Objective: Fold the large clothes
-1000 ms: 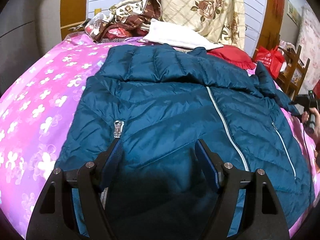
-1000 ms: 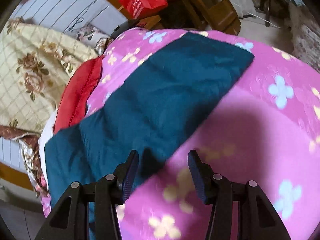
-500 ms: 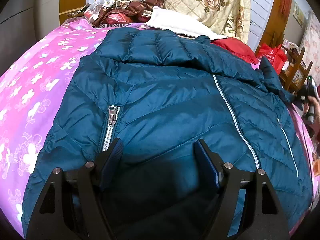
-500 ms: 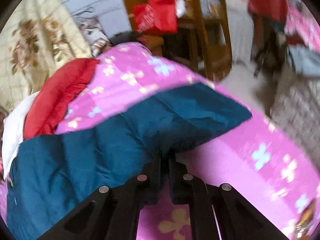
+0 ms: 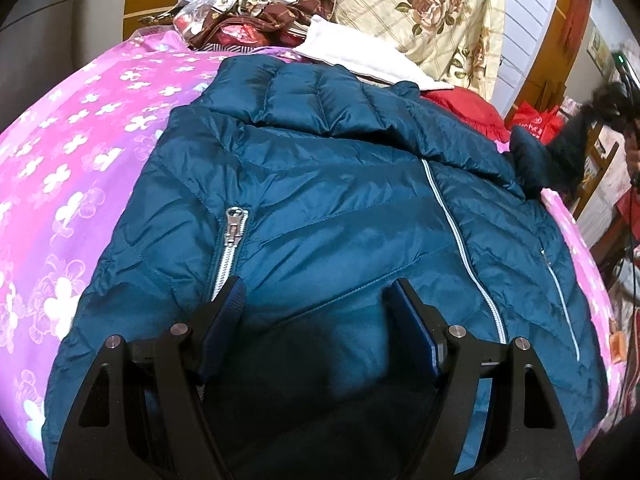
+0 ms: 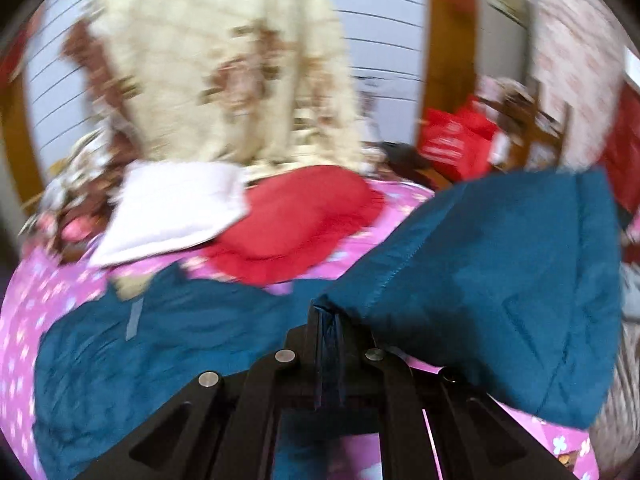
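Quilted teal puffer jacket [image 5: 340, 200] lies front-up on the pink flower-print bedspread [image 5: 80, 152], silver zips showing. Left gripper [image 5: 316, 312] hovers over the hem with jaws spread, nothing between them. Right gripper [image 6: 328, 316] is clenched on the edge of the jacket's teal sleeve [image 6: 500, 280], sleeve raised off the bedspread; view blurred.

open pink bedspread [image 5: 80, 152] left of jacket [image 5: 340, 208], pillows [image 5: 432, 12] crowding headboard end
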